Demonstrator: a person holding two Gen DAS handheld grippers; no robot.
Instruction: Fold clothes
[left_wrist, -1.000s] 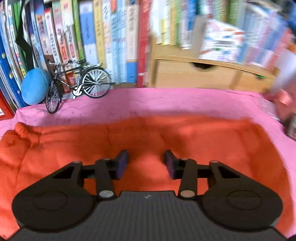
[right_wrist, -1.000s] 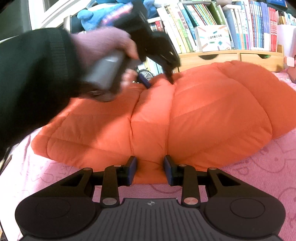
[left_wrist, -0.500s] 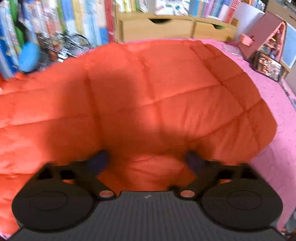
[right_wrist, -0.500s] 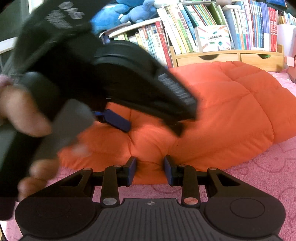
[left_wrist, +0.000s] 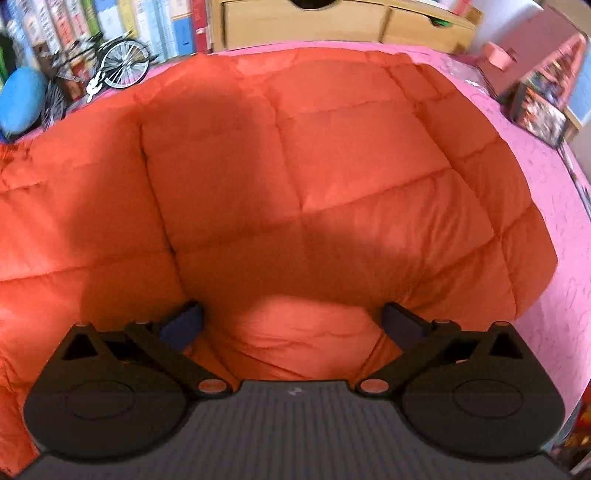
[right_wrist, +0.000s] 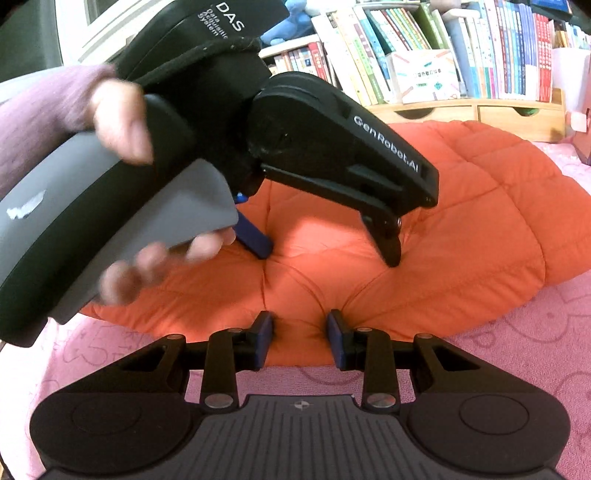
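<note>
My left claw (right_wrist: 328, 254) spread wide, pads clear of the orange quilted jacket (left_wrist: 295, 177) below – my right claw (right_wrist: 300, 338) clenched on the jacket's near edge, pink cloth (right_wrist: 517, 332) beneath.

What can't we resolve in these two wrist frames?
- Orange quilted garment: type and sleeves unclear; left edge cut off in left wrist view, left gripper and hand cover part in right wrist view.
- Right gripper: fabric sits between its pads, contact unclear.
- Model bicycle: motion-blurred in left wrist view.
</note>
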